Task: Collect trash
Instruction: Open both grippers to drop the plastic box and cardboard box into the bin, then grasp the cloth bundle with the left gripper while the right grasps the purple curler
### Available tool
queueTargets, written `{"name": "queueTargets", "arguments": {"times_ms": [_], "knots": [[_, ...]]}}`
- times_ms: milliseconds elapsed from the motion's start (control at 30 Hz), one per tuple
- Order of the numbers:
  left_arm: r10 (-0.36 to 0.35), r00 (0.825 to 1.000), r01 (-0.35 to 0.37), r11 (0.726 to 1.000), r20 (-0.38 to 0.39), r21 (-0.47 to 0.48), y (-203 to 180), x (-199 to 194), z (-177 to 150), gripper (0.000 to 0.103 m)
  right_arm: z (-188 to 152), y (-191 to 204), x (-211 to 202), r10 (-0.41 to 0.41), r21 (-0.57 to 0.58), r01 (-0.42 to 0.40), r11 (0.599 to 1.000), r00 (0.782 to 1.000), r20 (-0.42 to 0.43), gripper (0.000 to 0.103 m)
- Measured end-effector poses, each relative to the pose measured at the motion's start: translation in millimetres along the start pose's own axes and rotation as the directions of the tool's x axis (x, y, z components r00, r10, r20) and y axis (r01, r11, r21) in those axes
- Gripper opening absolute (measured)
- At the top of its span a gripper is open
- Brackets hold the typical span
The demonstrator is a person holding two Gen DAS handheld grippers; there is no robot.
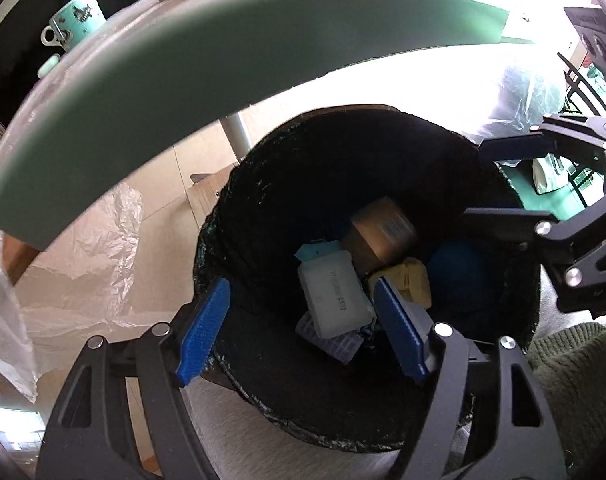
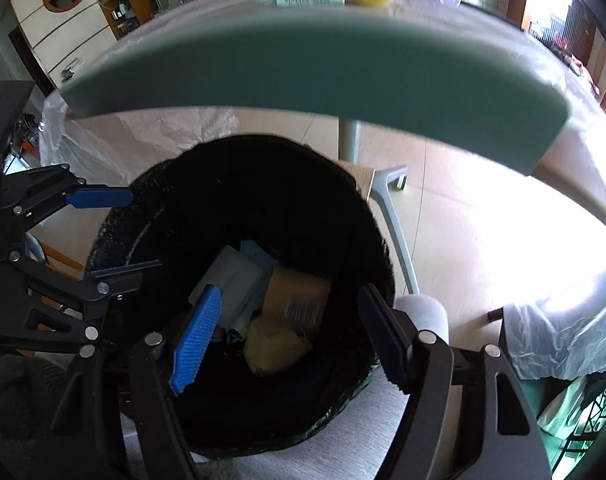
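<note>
Both claws [image 1: 299, 328] [image 2: 291, 336] apart over bin's [image 1: 263, 208] barcode-labelled carton [image 1: 383, 236].

Bin mouth [image 2: 239, 184] lies open below; the table edge [image 2: 311, 76] overhangs its far side.
</note>
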State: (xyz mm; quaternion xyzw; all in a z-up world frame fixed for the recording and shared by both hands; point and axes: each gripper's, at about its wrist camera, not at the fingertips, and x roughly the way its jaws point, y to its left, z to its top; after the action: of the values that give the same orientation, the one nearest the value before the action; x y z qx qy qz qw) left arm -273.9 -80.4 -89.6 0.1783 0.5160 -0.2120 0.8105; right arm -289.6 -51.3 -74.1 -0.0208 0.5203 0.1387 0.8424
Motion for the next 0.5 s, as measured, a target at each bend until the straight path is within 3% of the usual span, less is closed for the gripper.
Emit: {"name": "queueTargets", "arguments": {"times_ms": [133, 233, 267, 300, 333, 367, 400, 433, 467, 500], "knots": [[-0.031, 0.998, 0.032, 0.999, 0.052, -0.018, 4.5, -31.5, 2.8, 0.075, 5.1, 0.4, -40.2, 0.008, -0.034, -0.005, 0.999, 0.996, 0.093, 0.072], [-0.071, 0.986, 0.075, 0.997, 0.148, -0.023, 14.1, -71.4, 11.7, 0.075, 15.0, 0.6, -80.1, 0.010, -0.070, 0.005, 0.998, 0.977, 0.213, 0.082], [-0.077, 0.975, 0.083, 0.996, 0.207, -0.022, 18.7, -90.4, 16.6, 0.077, 17.6, 0.1, -89.8, 0.003, -0.078, 0.017, 0.997, 0.968, 0.249, 0.087], [-0.074, 0.965, 0.083, 0.996, 0.251, -0.025, 21.6, -103.0, 21.1, 0.086, 23.8, -0.4, -106.8, -0.016, -0.084, 0.044, 0.996, 0.949, 0.314, 0.089], [-0.061, 0.944, 0.077, 0.996, 0.323, -0.037, 27.6, -120.3, 26.5, 0.097, 28.3, -2.7, -117.7, -0.031, -0.082, 0.065, 0.994, 0.931, 0.363, 0.096], [-0.041, 0.916, 0.069, 0.996, 0.399, -0.057, 34.7, -136.6, 31.9, 0.102, 34.6, -4.8, -130.0, -0.054, -0.073, 0.094, 0.993, 0.904, 0.425, 0.099], [-0.021, 0.892, 0.063, 0.995, 0.452, -0.078, 40.6, -147.9, 36.6, 0.102, 42.8, -8.9, -140.7, -0.078, -0.060, 0.122, 0.991, 0.871, 0.485, 0.099], [-0.003, 0.873, 0.060, 0.993, 0.487, -0.102, 46.8, -155.2, 44.2, 0.102, 49.4, -14.2, -144.8, -0.095, -0.048, 0.139, 0.989, 0.856, 0.509, 0.099], [0.009, 0.865, 0.060, 0.991, 0.502, -0.121, 53.3, -159.2, 52.6, 0.102, 61.3, -20.8, -147.3, -0.121, -0.029, 0.159, 0.987, 0.845, 0.520, 0.099], [0.014, 0.871, 0.062, 0.989, 0.491, -0.138, 61.7, -157.8, 66.0, 0.102, 69.4, -25.5, -147.1, -0.136, -0.017, 0.169, 0.985, 0.842, 0.523, 0.099]]}}
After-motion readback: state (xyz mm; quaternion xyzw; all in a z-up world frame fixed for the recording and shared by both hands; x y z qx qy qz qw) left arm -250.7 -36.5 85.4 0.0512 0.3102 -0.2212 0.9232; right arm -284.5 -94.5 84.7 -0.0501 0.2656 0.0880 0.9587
